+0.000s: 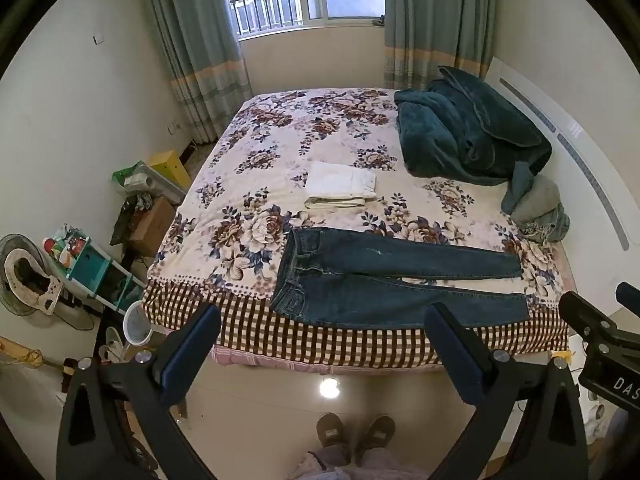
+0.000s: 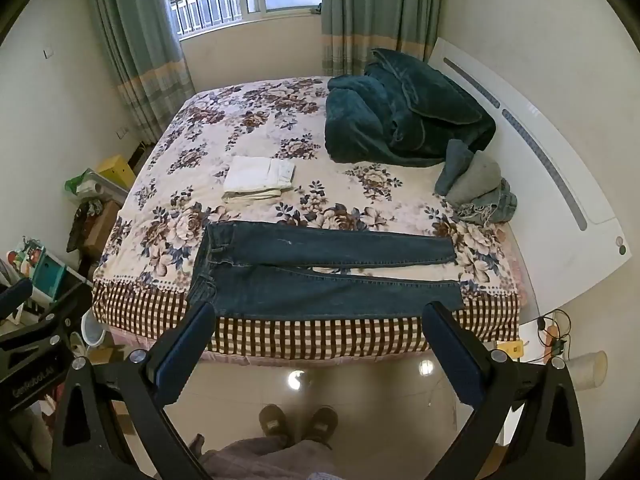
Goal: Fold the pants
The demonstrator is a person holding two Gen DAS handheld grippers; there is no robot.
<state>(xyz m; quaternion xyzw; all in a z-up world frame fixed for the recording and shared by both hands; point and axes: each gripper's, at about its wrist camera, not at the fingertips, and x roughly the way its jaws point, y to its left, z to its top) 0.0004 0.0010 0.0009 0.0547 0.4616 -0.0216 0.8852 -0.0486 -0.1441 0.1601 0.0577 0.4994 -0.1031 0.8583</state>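
Dark blue jeans [image 1: 384, 280] lie flat along the near edge of the bed, waistband to the left, both legs stretched to the right; they also show in the right wrist view [image 2: 320, 276]. My left gripper [image 1: 322, 316] is open and empty, held above the floor in front of the bed, short of the jeans. My right gripper [image 2: 318, 314] is open and empty too, at about the same distance. A folded white garment [image 1: 340, 186] lies mid-bed behind the jeans, also seen in the right wrist view [image 2: 258, 182].
The bed has a floral sheet [image 1: 280, 152] with a checked border. A teal blanket heap [image 1: 468, 128] and rolled clothes [image 2: 476, 184] sit at the right by the white headboard [image 2: 540, 152]. Shelves, boxes and a fan [image 1: 24, 276] crowd the left floor. My slippered feet [image 1: 354, 434] stand on tiles.
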